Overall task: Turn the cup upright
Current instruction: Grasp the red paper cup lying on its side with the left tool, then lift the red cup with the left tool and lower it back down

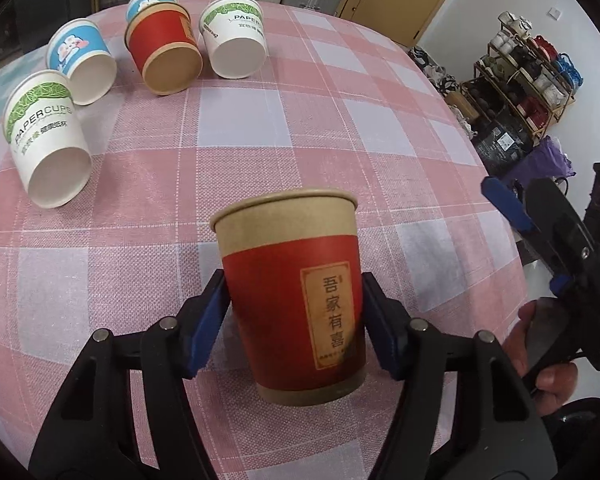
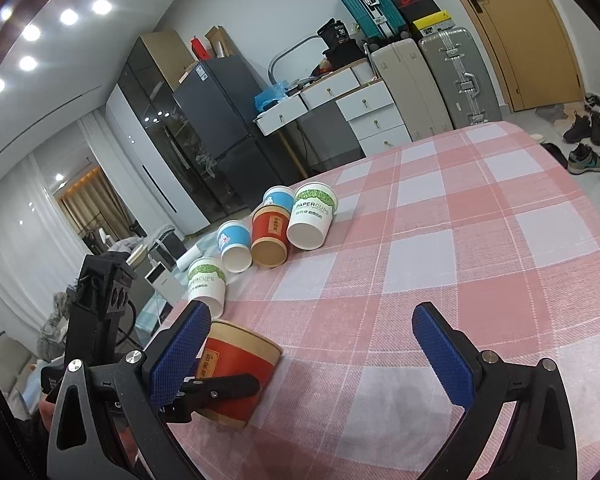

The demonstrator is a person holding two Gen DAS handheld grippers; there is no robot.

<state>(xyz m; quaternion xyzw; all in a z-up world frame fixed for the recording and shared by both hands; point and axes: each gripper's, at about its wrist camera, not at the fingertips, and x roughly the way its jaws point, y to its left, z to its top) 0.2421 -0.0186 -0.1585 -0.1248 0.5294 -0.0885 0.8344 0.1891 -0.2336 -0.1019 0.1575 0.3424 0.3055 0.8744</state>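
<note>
A red and brown paper cup (image 1: 296, 280) with a label of Chinese characters stands rim up between the blue pads of my left gripper (image 1: 296, 322), which is shut on its red band. Its base is close to the checked cloth; contact cannot be told. In the right wrist view the same cup (image 2: 240, 356) sits at lower left, with a black left finger (image 2: 220, 390) across it. My right gripper (image 2: 312, 356) is open and holds nothing, just right of the cup. It also shows at the right edge as the right gripper (image 1: 516, 196), held by a hand (image 1: 548, 376).
Several cups lie on their sides at the table's far left: a white green-print cup (image 1: 48, 140), a blue cup (image 1: 82, 60), a red cup (image 1: 164, 52), another white cup (image 1: 236, 36). The pink checked tablecloth (image 1: 340, 140) ends at right, above a shoe rack (image 1: 520, 80).
</note>
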